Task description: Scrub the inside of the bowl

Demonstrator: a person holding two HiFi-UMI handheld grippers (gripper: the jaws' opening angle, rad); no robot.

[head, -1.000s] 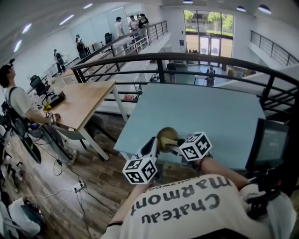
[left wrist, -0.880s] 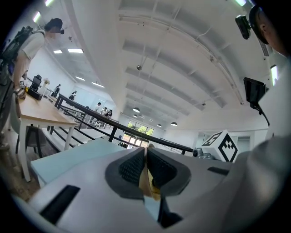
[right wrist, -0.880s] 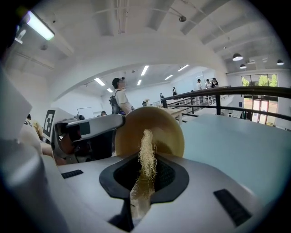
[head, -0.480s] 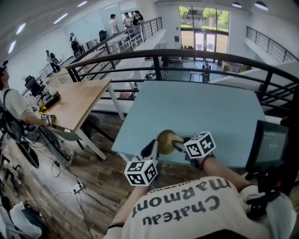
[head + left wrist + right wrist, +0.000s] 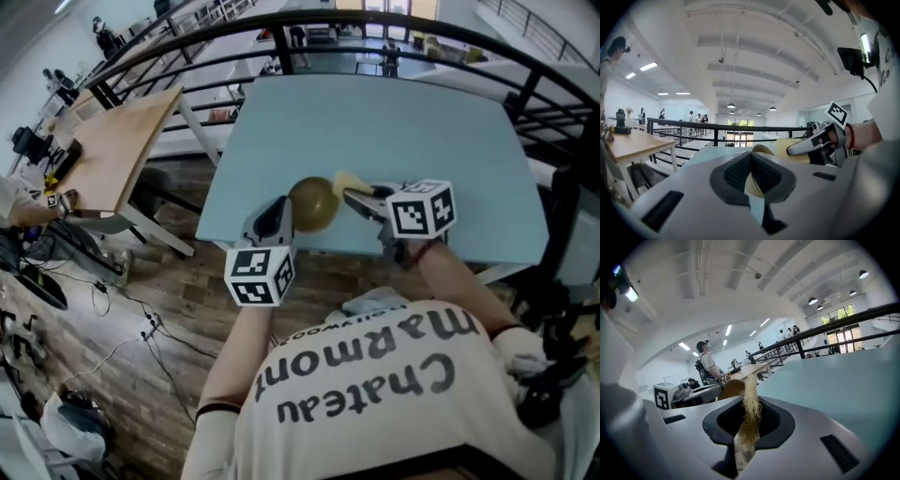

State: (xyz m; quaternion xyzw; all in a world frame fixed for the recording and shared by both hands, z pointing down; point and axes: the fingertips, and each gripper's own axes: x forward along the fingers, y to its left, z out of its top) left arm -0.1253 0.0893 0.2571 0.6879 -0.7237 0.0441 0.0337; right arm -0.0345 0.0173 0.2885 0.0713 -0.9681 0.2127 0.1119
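The bowl (image 5: 312, 203) is pinched by its rim in the closed jaws of the left gripper (image 5: 279, 214), over the near edge of the table (image 5: 422, 103). A fibrous scrubbing pad (image 5: 350, 182) is clamped in the jaws of the right gripper (image 5: 361, 197), just beside the bowl.

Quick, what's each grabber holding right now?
Left gripper: closed on the bowl, at its rim.
Right gripper: closed on the scrubbing pad.

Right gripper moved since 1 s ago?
Yes: right gripper shifted right along the table's near edge; its scrubber now shows beside the bowl.

Tabletop (image 5: 422, 122) lies open beyond the bowl (image 5: 312, 203), railing (image 5: 280, 52) bounding its far side
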